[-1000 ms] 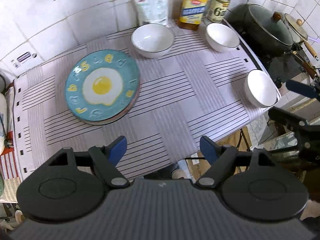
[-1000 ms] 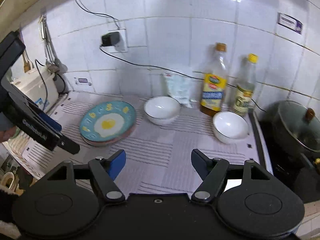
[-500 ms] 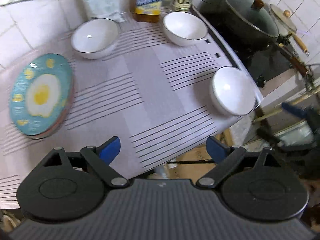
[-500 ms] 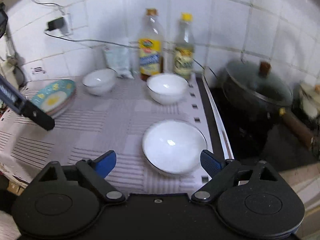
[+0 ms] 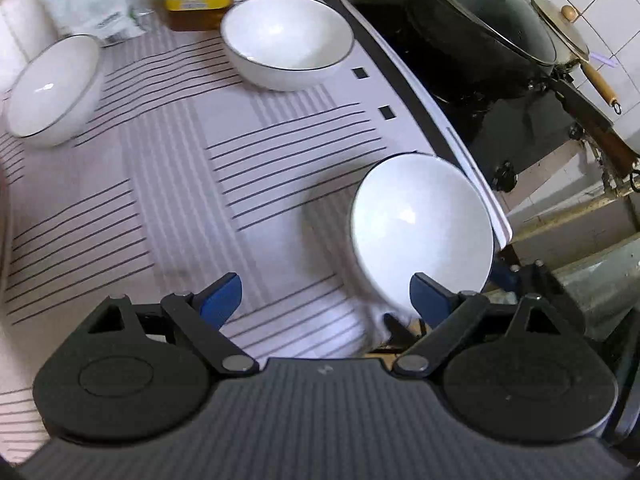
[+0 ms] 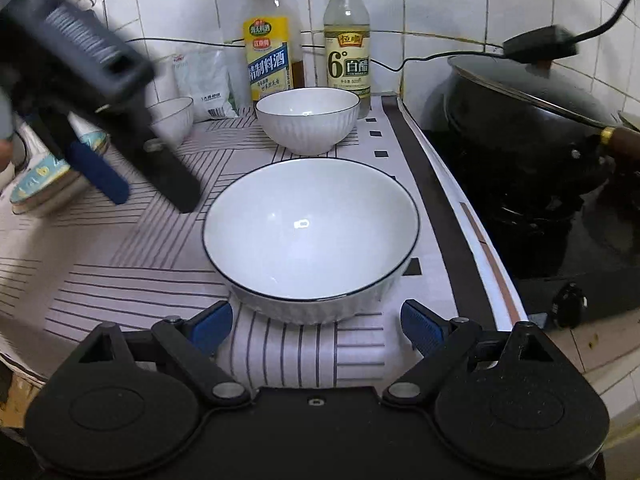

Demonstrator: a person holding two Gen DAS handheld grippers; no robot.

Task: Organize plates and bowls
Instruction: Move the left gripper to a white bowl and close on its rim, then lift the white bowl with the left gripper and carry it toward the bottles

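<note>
Three white bowls with thin dark rims stand on the striped cloth. The nearest bowl [image 6: 312,236] sits just beyond my open right gripper [image 6: 316,322], its base between the fingertips' line; it also shows in the left wrist view [image 5: 420,224], at the cloth's right edge. A second bowl [image 6: 308,120] [image 5: 286,38] stands behind it by the bottles. A third bowl [image 5: 50,90] [image 6: 172,118] is at the back left. A blue fried-egg plate [image 6: 44,180] lies at far left. My left gripper [image 5: 324,294] is open and empty, hovering left of the nearest bowl.
Two bottles [image 6: 272,52] [image 6: 347,46] and a white packet [image 6: 208,84] stand against the tiled wall. A dark lidded wok [image 6: 524,108] sits on the black stove right of the cloth. The cloth's right edge [image 5: 460,152] borders the stove.
Both grippers have moved right and closer to the nearest bowl. The right gripper now sits low just in front of it. The left view has lost the plate.
</note>
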